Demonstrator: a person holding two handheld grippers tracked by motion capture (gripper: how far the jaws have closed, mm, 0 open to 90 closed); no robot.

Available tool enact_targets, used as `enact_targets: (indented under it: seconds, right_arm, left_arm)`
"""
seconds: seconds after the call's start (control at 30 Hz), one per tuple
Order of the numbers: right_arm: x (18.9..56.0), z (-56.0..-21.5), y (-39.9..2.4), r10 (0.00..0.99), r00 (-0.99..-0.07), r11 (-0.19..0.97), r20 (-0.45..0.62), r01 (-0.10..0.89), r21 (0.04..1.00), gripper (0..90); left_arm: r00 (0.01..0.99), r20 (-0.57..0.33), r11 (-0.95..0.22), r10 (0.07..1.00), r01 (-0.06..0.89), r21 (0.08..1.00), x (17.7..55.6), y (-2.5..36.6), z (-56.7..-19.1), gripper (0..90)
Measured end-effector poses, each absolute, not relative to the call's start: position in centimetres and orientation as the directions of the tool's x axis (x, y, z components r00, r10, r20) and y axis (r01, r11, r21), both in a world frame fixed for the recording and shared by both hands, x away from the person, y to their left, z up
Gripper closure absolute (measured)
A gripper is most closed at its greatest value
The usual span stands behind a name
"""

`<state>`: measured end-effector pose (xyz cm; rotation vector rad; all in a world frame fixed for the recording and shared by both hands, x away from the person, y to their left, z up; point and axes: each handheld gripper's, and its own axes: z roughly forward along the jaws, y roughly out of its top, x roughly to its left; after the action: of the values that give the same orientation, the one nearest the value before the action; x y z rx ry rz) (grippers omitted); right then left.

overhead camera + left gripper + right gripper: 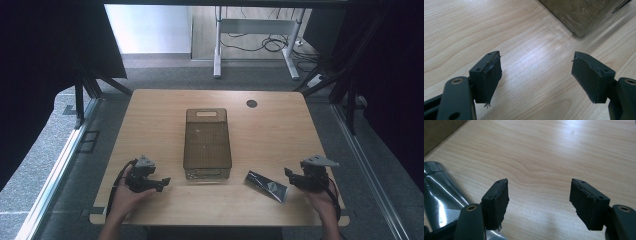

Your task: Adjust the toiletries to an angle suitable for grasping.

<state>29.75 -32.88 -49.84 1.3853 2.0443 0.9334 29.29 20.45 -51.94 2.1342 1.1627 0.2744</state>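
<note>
Right gripper view, right hand-held gripper wide open, empty, shiny pouch beside its left jaw.

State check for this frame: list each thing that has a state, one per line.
left gripper: open, nothing between the jaws
right gripper: open, nothing between the jaws
bin: upright on the table, no lid, looks empty
foil pouch: lying flat beside the right gripper, not held

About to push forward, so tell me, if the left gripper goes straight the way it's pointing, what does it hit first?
Probably the near corner of the smoky plastic bin. The left gripper has open fingers over bare table, though depth is uncertain.
</note>
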Motion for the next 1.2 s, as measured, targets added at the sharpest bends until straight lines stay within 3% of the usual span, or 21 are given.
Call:
enact_targets:
  seconds: [0.6,0.73,1.2]
  right_arm:
    - [29.8,-50.2,-33.4,0.934,-0.356,0.221,0.019,0.622,0.751,42.9]
    - [29.4,-50.1,-33.9,0.932,-0.355,0.189,0.066,0.635,0.749,49.3]
    - [28.4,-48.9,-33.6,0.909,-0.412,0.243,0.063,0.646,0.723,67.3]
  left_arm:
    - [0.581,-0.138,-0.366,0.802,0.661,0.655,29.4,20.3,-51.8,24.3]
    - [0.585,-0.136,-0.371,0.799,0.659,0.654,29.7,20.1,-51.8,24.3]
    - [0.624,-0.12,-0.411,0.773,0.635,0.654,30.6,19.0,-51.6,24.3]
